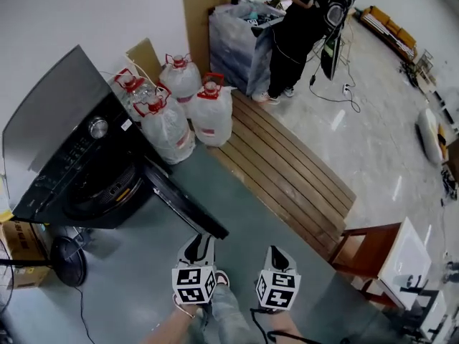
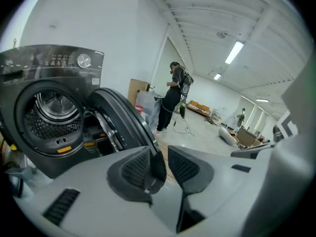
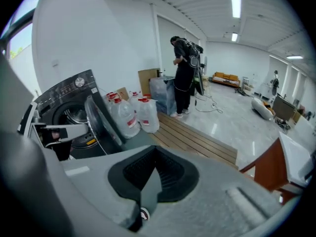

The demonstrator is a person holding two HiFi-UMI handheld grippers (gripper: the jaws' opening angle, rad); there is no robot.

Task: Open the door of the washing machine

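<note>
A dark front-loading washing machine (image 1: 72, 170) stands at the left. Its round door (image 1: 183, 203) is swung wide open toward me, and the drum (image 2: 52, 107) shows behind it. My left gripper (image 1: 199, 244) is at the door's free edge. In the left gripper view the door's rim (image 2: 123, 117) runs down between the pads and lies close to the left one, with a gap to the right one, so the left gripper (image 2: 160, 164) is open. My right gripper (image 1: 280, 258) hangs to the right of the door, touching nothing. In its own view the right gripper (image 3: 155, 154) is shut and empty.
Several big water jugs (image 1: 190, 110) stand right of the machine, beside a low wooden slat platform (image 1: 287, 167). A person (image 1: 297, 34) stands at a plastic-wrapped bin (image 1: 240, 38) in the back. A fan (image 1: 61, 260) and a cardboard box (image 1: 21, 249) are on the left, and wooden furniture (image 1: 366, 253) is on the right.
</note>
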